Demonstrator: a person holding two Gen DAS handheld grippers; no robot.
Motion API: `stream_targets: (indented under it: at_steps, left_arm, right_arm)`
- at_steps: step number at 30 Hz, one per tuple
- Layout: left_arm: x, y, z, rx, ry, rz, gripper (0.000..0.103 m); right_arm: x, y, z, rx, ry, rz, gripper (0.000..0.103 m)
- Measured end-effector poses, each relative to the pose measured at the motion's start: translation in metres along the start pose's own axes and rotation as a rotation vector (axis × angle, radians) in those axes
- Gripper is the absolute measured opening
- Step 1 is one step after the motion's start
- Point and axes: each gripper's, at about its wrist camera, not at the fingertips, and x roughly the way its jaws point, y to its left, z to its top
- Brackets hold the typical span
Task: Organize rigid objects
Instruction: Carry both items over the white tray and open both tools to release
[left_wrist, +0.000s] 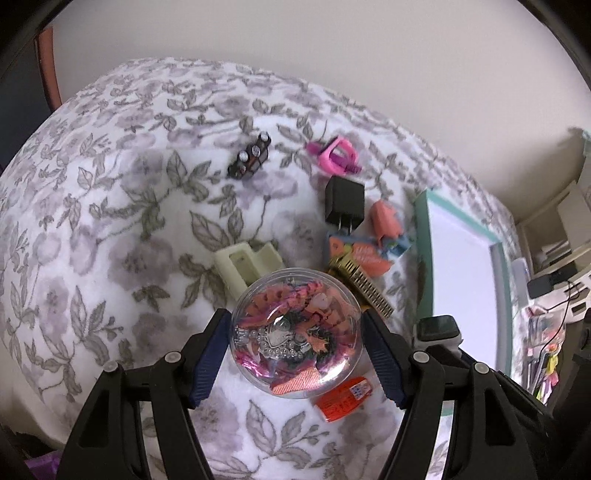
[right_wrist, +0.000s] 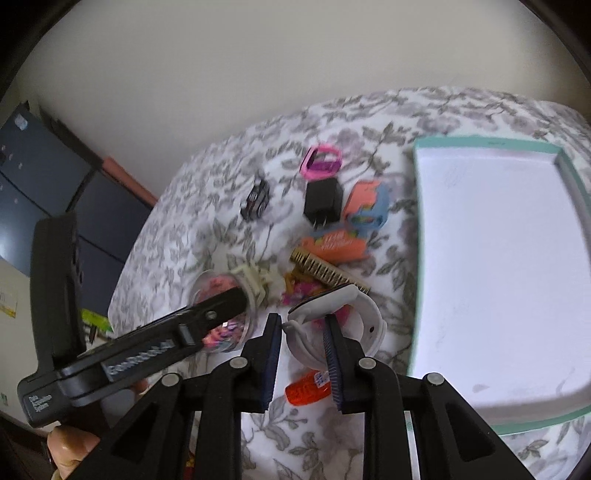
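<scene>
My left gripper (left_wrist: 295, 334) is shut on a round clear container (left_wrist: 295, 334) filled with pink and orange trinkets, held just above the floral blanket (left_wrist: 110, 240). The right wrist view shows that gripper (right_wrist: 221, 306) and the container (right_wrist: 221, 332) from the side. My right gripper (right_wrist: 301, 325) is shut on a white smartwatch (right_wrist: 343, 317), whose dark face shows in the left wrist view (left_wrist: 437, 326). A teal-rimmed white tray (right_wrist: 498, 258) lies to the right, also seen in the left wrist view (left_wrist: 461, 266).
On the blanket lie a black charger plug (left_wrist: 343, 201), a pink ring-shaped piece (left_wrist: 334, 153), a small toy car (left_wrist: 251, 157), a cream plastic bracket (left_wrist: 245, 264), a gold comb (left_wrist: 364, 286), an orange packet (left_wrist: 343, 400), and orange-and-blue packaging (right_wrist: 364, 206). A dark cabinet (right_wrist: 44, 177) stands at left.
</scene>
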Motion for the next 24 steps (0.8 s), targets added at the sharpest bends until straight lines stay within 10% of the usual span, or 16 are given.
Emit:
stream_targets:
  at_steps: [24]
  left_arm:
    - [-0.003,-0.153,0.061,0.162,-0.037,-0.156,0.073]
  right_arm:
    - [-0.11,-0.088,0.075,0.133,-0.373,-0.327,0.025]
